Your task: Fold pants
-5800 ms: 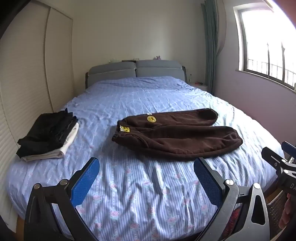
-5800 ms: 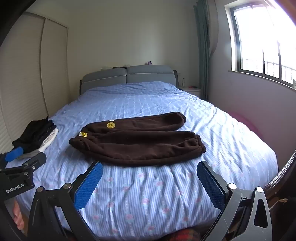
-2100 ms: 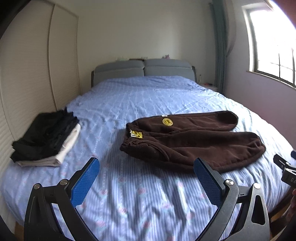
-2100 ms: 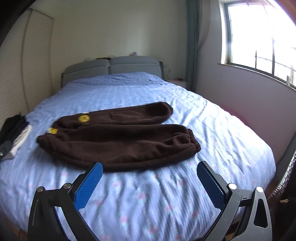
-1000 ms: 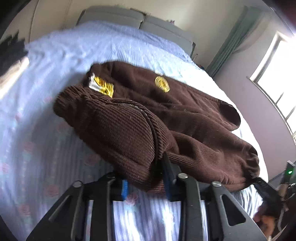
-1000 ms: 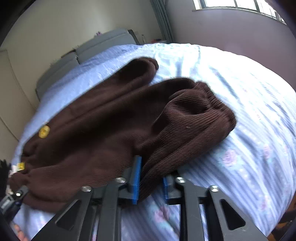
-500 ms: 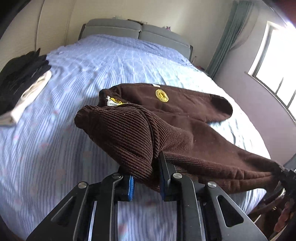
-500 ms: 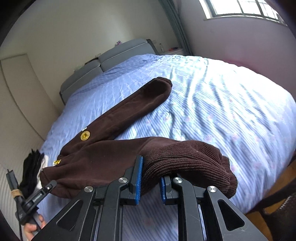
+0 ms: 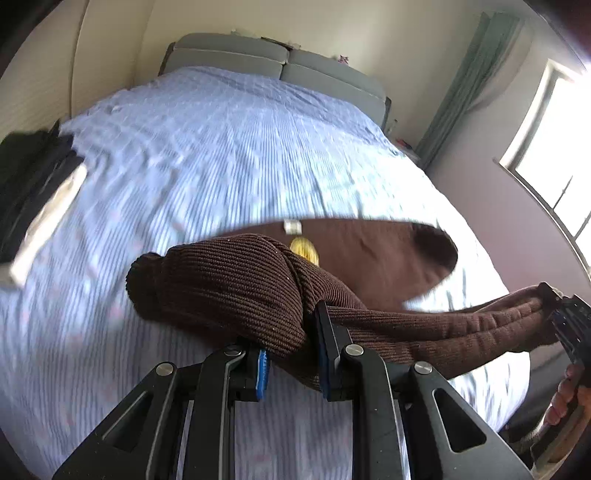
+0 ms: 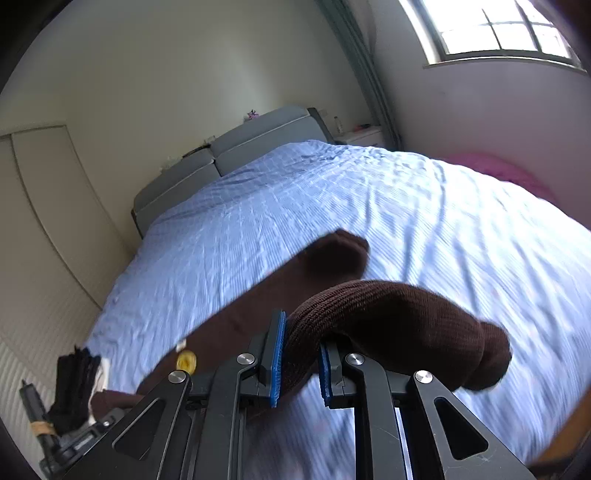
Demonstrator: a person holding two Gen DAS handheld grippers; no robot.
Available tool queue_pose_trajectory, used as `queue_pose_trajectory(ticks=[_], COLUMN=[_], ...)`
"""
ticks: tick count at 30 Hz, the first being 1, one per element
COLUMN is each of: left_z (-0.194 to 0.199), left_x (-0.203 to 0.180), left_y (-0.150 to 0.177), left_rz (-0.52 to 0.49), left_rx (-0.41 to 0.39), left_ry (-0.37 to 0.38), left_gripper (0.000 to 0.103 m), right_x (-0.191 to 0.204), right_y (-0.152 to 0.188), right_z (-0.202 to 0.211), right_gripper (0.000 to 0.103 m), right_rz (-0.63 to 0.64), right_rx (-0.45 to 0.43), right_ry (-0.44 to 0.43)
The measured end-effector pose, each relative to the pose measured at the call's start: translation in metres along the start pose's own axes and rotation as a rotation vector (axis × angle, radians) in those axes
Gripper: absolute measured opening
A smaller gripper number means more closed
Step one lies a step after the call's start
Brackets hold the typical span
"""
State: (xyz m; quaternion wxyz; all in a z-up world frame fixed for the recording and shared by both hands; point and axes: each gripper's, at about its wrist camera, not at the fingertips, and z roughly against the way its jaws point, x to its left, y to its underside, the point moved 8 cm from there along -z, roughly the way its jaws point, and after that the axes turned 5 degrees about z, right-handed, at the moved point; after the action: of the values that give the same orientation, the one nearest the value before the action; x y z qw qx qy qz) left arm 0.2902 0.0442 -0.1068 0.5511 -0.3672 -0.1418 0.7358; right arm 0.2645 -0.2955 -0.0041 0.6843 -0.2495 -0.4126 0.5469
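Observation:
The brown corduroy pants (image 9: 236, 284) hang lifted over the blue striped bed (image 9: 207, 147). My left gripper (image 9: 291, 354) is shut on the waist end, near a yellow round patch (image 9: 304, 249). My right gripper (image 10: 299, 356) is shut on the cuff end of one leg (image 10: 399, 325). The held leg is stretched taut between the two grippers. The other leg (image 9: 388, 251) trails lower toward the bed; it shows in the right wrist view too (image 10: 332, 258). The right gripper also shows at the right edge of the left wrist view (image 9: 569, 328).
A stack of folded black and white clothes (image 9: 33, 192) lies on the bed's left side. A grey headboard (image 9: 266, 59) stands at the far end. A window (image 10: 491, 29) and a pink object (image 10: 502, 173) are to the right. A white wardrobe (image 10: 44, 206) is left.
Both grippers closed on the pants about a second ago and have raised them higher above the bed. The far leg has lifted and swung; the views are blurred by motion.

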Motion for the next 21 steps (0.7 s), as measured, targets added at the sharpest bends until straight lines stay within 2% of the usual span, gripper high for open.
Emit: queue_pose_trajectory(ticks=[5, 8, 13, 15, 16, 17, 18, 19, 20, 21], left_z=[-0.047, -0.085, -0.123, -0.13, -0.13, -0.129, -0.126, -0.123, -0.116, -0.104], left_x=[0.003, 0.015, 0.028, 0.031, 0.032, 0.031, 0.03, 0.027, 0.025, 0.025], left_y=[-0.055, -0.074, -0.076, -0.076, -0.077, -0.078, -0.078, -0.078, -0.079, -0.084], left_rz=[0.057, 0.098, 0.1, 0.102, 0.109, 0.128, 0.144, 0.165, 0.191, 0.218], left_rx=[0.033, 0.094, 0.179, 0.206, 0.216, 0.235, 0.251, 0.262, 0.26, 0.235], left_ry=[-0.033, -0.06, -0.109, -0.11, -0.108, -0.096, -0.077, -0.047, -0.019, -0.012], left_gripper=[0.021, 0.022, 0.027, 0.03, 0.032, 0.041, 0.05, 0.073, 0.089, 0.093], right_x=[0.009, 0.012, 0.014, 0.013, 0.013, 0.014, 0.014, 0.018, 0.022, 0.025], right_y=[-0.052, -0.064, -0.058, -0.058, -0.058, -0.06, -0.06, -0.065, -0.068, -0.071], right_z=[-0.089, -0.145, -0.216, -0.233, -0.241, -0.244, -0.243, -0.242, -0.236, -0.23], right_gripper=[0.017, 0.017, 0.017, 0.022, 0.031, 0.048, 0.057, 0.068, 0.071, 0.072], right_rz=[0.06, 0.107, 0.141, 0.129, 0.128, 0.135, 0.141, 0.155, 0.163, 0.17], right_rx=[0.083, 0.154, 0.226, 0.23, 0.232, 0.231, 0.227, 0.21, 0.183, 0.166], right_ry=[0.036, 0.068, 0.119, 0.131, 0.141, 0.164, 0.179, 0.189, 0.177, 0.172])
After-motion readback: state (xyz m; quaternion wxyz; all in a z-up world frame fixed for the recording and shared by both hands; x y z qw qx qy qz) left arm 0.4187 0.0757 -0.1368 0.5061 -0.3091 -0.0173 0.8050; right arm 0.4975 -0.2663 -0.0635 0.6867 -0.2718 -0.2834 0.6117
